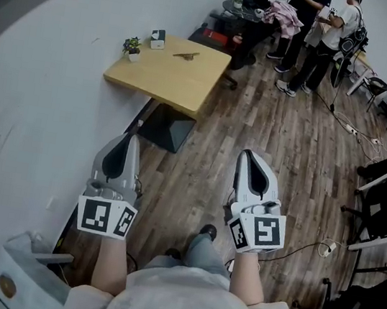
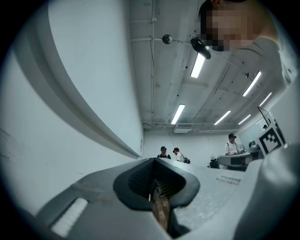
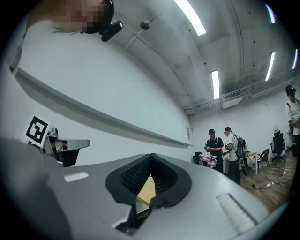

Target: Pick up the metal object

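A small, flat metal object [image 1: 186, 55] lies near the back of the wooden table [image 1: 169, 77], which stands against the white wall. Both grippers are held well short of the table, over the wood floor, pointing towards it. My left gripper [image 1: 132, 137] is shut with nothing in it, and its jaws meet at the tip in the left gripper view [image 2: 153, 159]. My right gripper [image 1: 247, 153] is also shut and empty [image 3: 151, 155]. A strip of the table top [image 3: 146, 191] shows through the gap behind its jaws. Neither gripper view shows the metal object.
A small potted plant [image 1: 132, 46] and a small box [image 1: 158, 38] stand on the table's wall side. Several people [image 1: 322, 32] stand at the far end of the room. Office chairs [image 1: 381, 209] and floor cables [image 1: 324, 247] lie to the right. A white box [image 1: 22, 268] sits at my lower left.
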### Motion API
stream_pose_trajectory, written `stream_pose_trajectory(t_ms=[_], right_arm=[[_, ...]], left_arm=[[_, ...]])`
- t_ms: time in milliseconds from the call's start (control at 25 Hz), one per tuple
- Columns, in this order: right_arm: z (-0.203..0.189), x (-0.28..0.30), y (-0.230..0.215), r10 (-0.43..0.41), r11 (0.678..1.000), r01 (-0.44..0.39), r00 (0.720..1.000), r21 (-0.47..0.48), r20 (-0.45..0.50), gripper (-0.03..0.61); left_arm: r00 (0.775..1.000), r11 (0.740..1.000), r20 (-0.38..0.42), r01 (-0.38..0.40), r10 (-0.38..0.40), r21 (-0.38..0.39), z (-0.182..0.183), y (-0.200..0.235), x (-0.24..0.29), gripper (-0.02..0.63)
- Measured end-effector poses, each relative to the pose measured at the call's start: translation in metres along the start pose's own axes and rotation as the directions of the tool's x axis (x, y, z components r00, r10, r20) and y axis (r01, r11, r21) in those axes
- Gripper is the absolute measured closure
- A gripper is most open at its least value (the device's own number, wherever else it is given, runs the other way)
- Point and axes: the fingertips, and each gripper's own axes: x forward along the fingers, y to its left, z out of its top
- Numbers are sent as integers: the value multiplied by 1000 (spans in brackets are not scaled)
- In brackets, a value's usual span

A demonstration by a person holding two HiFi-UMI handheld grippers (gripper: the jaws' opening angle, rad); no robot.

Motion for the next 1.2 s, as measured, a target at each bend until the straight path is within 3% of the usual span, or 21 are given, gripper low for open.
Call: stream_pose_trajectory(t_ms=[360,760,1200], right_arm=[[-20,53,-20,19,1000,-19,1000,-6,-19,578],[-28,172,-68,67,998,-66,998,-4,7,578],[-46,255,-126,111,994,-111,994,-1,15,578]], left_arm=[[1000,1000,-8,7,-7,-13,-22,11,47,611],[999,998,15,-50,50,24,-32,52,153,611],[997,996,28,-73,71,53,-53,59,246,611]])
